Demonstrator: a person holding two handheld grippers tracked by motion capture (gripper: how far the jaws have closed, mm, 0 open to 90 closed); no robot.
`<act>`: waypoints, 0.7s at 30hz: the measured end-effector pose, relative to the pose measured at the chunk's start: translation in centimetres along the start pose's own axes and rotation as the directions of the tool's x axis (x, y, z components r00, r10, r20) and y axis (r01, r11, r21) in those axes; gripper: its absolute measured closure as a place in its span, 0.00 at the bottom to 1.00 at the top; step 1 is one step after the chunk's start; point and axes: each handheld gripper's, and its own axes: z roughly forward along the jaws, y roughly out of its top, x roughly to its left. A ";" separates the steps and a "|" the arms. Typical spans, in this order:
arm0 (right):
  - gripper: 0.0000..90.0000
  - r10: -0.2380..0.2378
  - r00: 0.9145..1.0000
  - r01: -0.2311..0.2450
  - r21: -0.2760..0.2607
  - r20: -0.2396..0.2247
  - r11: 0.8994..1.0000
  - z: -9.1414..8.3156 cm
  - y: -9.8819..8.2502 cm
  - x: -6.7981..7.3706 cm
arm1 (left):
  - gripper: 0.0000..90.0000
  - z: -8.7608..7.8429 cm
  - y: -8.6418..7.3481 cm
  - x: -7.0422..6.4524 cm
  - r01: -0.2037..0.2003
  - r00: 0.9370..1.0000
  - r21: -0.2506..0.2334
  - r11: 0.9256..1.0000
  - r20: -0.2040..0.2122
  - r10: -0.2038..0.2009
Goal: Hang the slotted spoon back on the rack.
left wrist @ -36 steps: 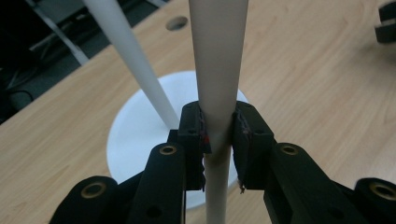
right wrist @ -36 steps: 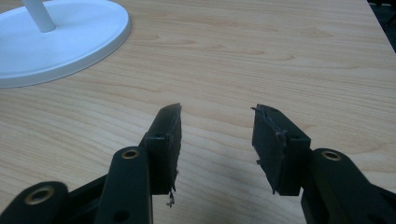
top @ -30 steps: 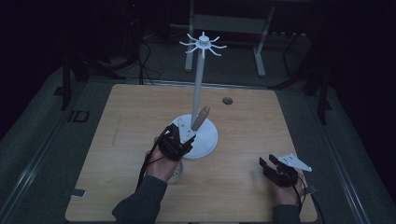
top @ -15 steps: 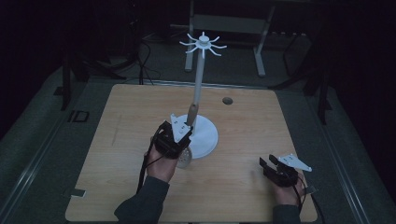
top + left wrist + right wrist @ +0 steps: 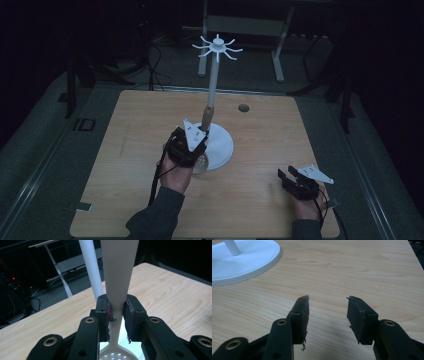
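Left tongs [image 5: 117,312] grip the slotted spoon [image 5: 117,277] by its handle, upright, just beside the rack pole [image 5: 91,267]; right tongs [image 5: 328,315] rest open, empty, well apart.

Wooden table [image 5: 135,150] – white stand base [image 5: 220,145], small dark disc [image 5: 243,107]
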 end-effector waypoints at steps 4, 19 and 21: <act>0.58 0.001 1.000 -0.001 -0.001 0.000 1.000 0.0 0.0 0.0 | 0.83 0.1 0.4 0.0 0.011 1.000 -0.017 1.000 -0.005 -0.011; 0.57 0.002 1.000 -0.002 0.002 0.001 1.000 0.0 -0.1 0.0 | 0.83 0.0 2.2 -0.3 0.030 0.999 -0.057 0.998 -0.027 -0.031; 0.57 0.003 1.000 -0.003 0.002 0.001 1.000 0.0 -0.1 0.0 | 0.83 0.0 2.4 -0.3 0.033 0.999 -0.063 0.997 -0.029 -0.035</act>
